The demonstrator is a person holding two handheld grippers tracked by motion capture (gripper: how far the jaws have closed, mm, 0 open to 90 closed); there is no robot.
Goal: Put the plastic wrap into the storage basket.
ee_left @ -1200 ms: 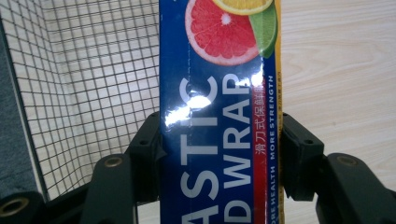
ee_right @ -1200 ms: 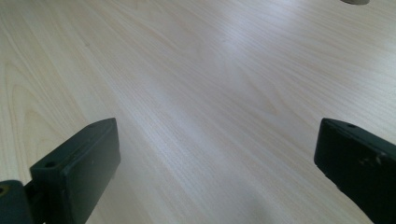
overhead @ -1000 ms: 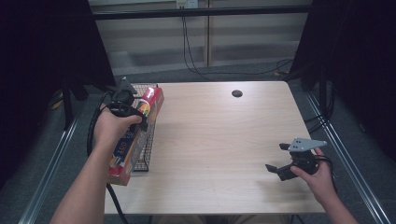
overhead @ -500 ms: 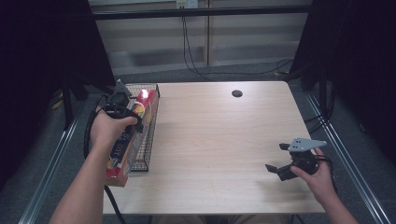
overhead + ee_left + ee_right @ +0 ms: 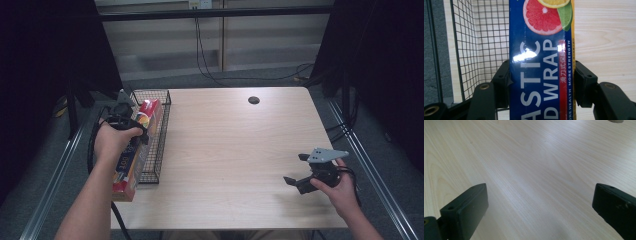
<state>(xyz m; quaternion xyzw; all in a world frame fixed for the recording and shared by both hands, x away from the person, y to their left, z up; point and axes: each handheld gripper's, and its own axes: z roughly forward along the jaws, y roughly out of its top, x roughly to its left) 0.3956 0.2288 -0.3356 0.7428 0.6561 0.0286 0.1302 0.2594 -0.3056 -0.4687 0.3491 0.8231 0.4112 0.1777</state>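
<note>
High view: at the table's [image 5: 225,150] left edge, the left gripper [image 5: 541,82] clamps a long plastic wrap box [image 5: 541,62] lying along a wire basket [image 5: 159,135]. Near right, the right gripper [image 5: 299,172] hovers wide open, empty.

Deep blue down the face of the long cardboard plastic-wrap box [image 5: 541,65], with big white lettering, a red stripe carrying white characters, and a yellow edge. At its top, a pink-red grapefruit slice, a green lime wedge and an orange-yellow citrus piece. From above, the box end shows red [image 5: 148,107]. The black wire-mesh basket [image 5: 474,50] makes a fine square grid. Pale light-wood grain runs across the table [image 5: 240,150], one dark round hole [image 5: 253,100] in it. Both grippers' jaws are matte black, and grey flooring [image 5: 65,165] surrounds the table.
</note>
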